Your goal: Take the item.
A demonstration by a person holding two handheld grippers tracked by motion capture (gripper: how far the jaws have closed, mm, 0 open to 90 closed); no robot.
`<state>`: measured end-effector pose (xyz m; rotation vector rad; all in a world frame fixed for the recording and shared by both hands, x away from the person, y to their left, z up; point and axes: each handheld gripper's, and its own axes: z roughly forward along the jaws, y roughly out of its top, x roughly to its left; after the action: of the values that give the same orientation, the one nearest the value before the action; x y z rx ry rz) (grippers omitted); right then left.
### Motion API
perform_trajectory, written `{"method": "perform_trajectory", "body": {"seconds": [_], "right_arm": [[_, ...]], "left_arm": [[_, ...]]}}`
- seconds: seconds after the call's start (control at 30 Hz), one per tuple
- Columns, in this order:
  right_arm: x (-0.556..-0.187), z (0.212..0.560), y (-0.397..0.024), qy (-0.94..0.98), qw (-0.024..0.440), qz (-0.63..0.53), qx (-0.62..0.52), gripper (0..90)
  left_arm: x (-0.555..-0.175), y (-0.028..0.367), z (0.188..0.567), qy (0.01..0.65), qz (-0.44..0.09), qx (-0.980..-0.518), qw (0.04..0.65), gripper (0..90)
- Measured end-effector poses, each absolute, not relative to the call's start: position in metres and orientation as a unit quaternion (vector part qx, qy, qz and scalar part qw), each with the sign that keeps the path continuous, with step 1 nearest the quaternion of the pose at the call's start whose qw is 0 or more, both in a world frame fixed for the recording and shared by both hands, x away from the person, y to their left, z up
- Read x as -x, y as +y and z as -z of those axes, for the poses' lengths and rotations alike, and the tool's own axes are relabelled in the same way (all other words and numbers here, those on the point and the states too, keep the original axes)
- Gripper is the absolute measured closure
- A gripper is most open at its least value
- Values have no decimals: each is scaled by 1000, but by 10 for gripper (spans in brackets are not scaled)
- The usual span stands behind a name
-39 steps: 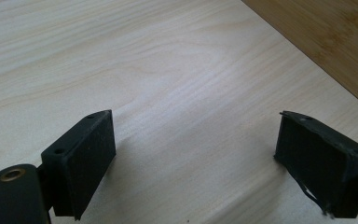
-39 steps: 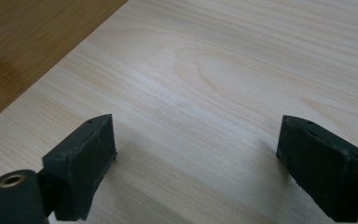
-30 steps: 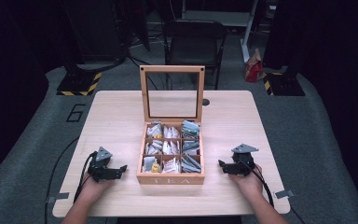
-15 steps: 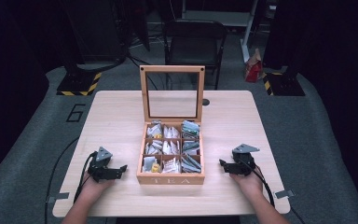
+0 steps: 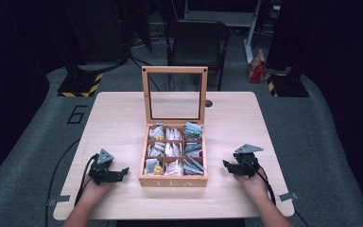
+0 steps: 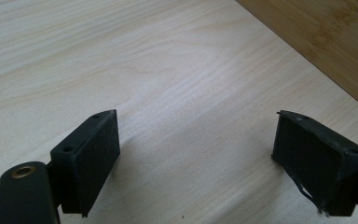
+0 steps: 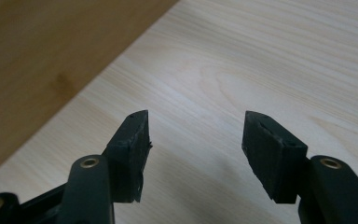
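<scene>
Your left hand [image 5: 92,191] and right hand [image 5: 250,182] come in from the near edge of the table [image 5: 123,113], both low on the top, grippers pointing inward at the tea box [image 5: 172,181] between them.

Left gripper [image 5: 121,173]: just beside the box's near left corner, not touching it. In the left gripper view the left gripper [image 6: 198,154] has bare tabletop under it and the box wall [image 6: 326,46] at the upper right. Jaws wide apart, nothing between them.

Right gripper [image 5: 226,164]: near the box's right side, a clear gap to it. In the right gripper view the right gripper [image 7: 196,140] sits over bare wood with the box wall [image 7: 42,60] at the left. Jaws have just been closing, now partly apart, nothing between them.

Room: open tabletop on both sides of the box and behind it.

The box sits mid-table, toward your edge, lid [image 5: 174,94] standing upright at the back. Its compartments hold tea bags [image 5: 172,150].
</scene>
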<state>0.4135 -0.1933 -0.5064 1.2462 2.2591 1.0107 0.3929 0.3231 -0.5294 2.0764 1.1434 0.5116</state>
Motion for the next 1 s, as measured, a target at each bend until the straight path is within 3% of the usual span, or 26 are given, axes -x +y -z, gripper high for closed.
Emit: {"method": "perform_trajectory", "body": {"seconds": [0.13,0.53,1.0], "right_arm": [[-407,495,-190,803,190,-368,-429,425],[-400,465,-188,802,150,-403,-415,482],[-402,444,-177,816,152,-405,-383,510]], "left_arm": [[-394,322,530,438,-204,-800,355,143],[-394,323,529,437,-196,-804,353,144],[-394,323,529,437,-195,-804,353,145]]}}
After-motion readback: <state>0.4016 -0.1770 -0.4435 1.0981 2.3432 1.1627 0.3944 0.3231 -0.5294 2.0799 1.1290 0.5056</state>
